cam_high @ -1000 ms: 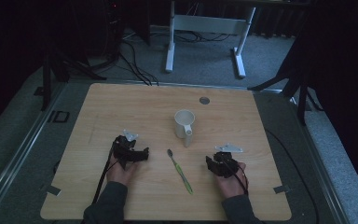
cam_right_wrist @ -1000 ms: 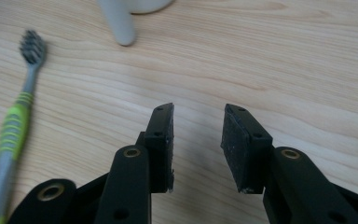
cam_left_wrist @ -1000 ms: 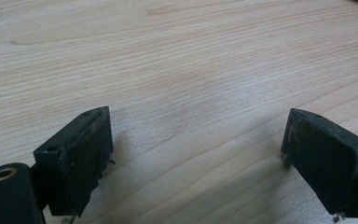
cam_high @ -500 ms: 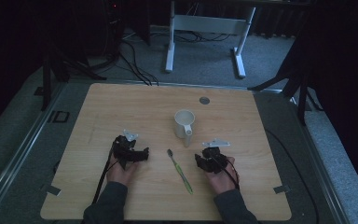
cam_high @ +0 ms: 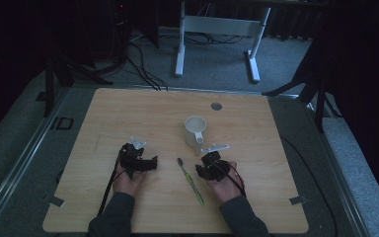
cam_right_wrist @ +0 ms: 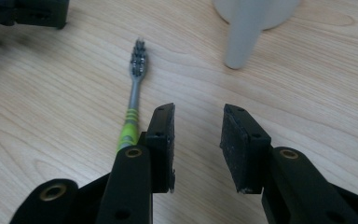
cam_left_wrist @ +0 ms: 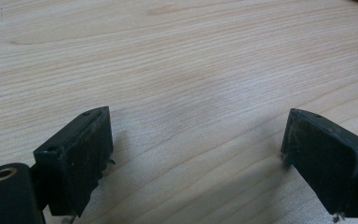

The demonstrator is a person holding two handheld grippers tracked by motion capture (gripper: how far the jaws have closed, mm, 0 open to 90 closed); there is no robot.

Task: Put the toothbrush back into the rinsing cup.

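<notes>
Here, left gripper [cam_high: 150, 163] fingers wide; right gripper [cam_right_wrist: 196, 133] narrow (beside toothbrush [cam_right_wrist: 134, 100]).

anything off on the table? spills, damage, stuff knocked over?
Nothing stands out. The white mug stands upright, the toothbrush lies flat on the wooden table, apart from the mug, and no spill shows. Both the left gripper and right gripper are open, holding nothing.
</notes>
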